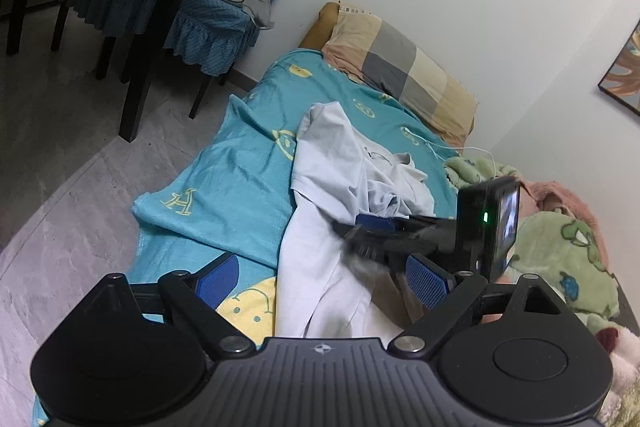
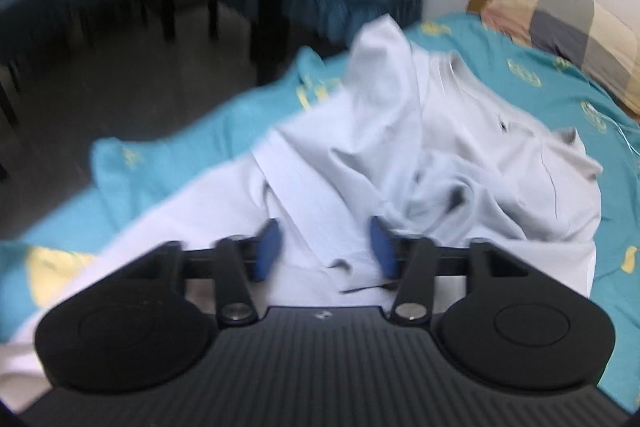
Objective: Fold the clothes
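One garment to deal with: a pale bluish-white shirt (image 1: 340,163), lying crumpled on the bed's teal blanket (image 1: 240,167), between the checked pillow (image 1: 400,67) near the wall and the green plush blanket (image 1: 568,251) at the near side. It'll handle as thin, soft, light cloth w/ no stiffness, so it should sag and bunch wherever it's lifted; prob. best taken at a hem edge, a shoulder seam or a sleeve end, not the wadded middle, since pinching the heap could catch several layers at once. Looks: plain, no print seen, collar area w/ a small dark mark toward the pillow side, one sleeve sticking out toward the chairs, lower part spread flatter toward the cameras, middle rumpled into folds. Left gripper (image 1: 320,279) stands wide open just over the shirt's lower part, nothing between its pads. Right gripper (image 2: 326,247) is blurred; its blue pads are apart w/ a band of shirt cloth running between them, not visibly pinched, so it reads as holding nothing. Folding looks barely begun.
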`<state>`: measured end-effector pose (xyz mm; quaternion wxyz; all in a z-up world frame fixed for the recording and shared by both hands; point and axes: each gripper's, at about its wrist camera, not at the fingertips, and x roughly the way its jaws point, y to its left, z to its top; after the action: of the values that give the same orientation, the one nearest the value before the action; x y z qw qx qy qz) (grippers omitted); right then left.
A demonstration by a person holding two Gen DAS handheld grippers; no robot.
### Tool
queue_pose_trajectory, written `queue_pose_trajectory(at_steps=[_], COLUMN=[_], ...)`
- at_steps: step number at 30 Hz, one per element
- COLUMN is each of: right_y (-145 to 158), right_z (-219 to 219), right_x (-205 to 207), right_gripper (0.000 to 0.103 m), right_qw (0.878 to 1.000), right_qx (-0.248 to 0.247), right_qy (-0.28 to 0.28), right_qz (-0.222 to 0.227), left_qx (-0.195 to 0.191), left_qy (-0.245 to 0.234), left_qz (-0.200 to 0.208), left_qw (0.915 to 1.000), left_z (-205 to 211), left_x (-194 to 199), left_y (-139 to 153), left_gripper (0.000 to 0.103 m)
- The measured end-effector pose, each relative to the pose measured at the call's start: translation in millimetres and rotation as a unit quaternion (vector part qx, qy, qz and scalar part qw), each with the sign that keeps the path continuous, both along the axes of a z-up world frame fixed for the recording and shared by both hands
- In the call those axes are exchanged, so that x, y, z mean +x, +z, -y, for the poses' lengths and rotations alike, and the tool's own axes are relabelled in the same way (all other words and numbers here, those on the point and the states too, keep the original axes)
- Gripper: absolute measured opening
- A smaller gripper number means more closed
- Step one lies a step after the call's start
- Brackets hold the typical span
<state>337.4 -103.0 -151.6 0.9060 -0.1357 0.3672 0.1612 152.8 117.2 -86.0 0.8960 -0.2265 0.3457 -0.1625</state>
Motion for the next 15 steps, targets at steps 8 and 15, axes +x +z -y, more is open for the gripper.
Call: queue_pose_trajectory(at_steps=[8, 15], right_y=[65.8, 1.3], right_z=[46.5, 148.4], right_x=[-3.0, -3.1], right_gripper=[0.006, 0.008], right_qw=[0.974, 0.89], right_qx=[0.177, 0.28], right_qy=[-0.118, -0.36], right_qz=[0.082, -0.011], left_qx=[0.003, 0.019], left_qy=[-0.01, -0.024], left_qz=[0.002, 0.0], left_qw=[0.9999, 0.9995], left_z=[7.4, 21.4], left_x=[-0.4, 0.2], left_y=[-2.3, -5.0], left_gripper=[0.093, 0.093])
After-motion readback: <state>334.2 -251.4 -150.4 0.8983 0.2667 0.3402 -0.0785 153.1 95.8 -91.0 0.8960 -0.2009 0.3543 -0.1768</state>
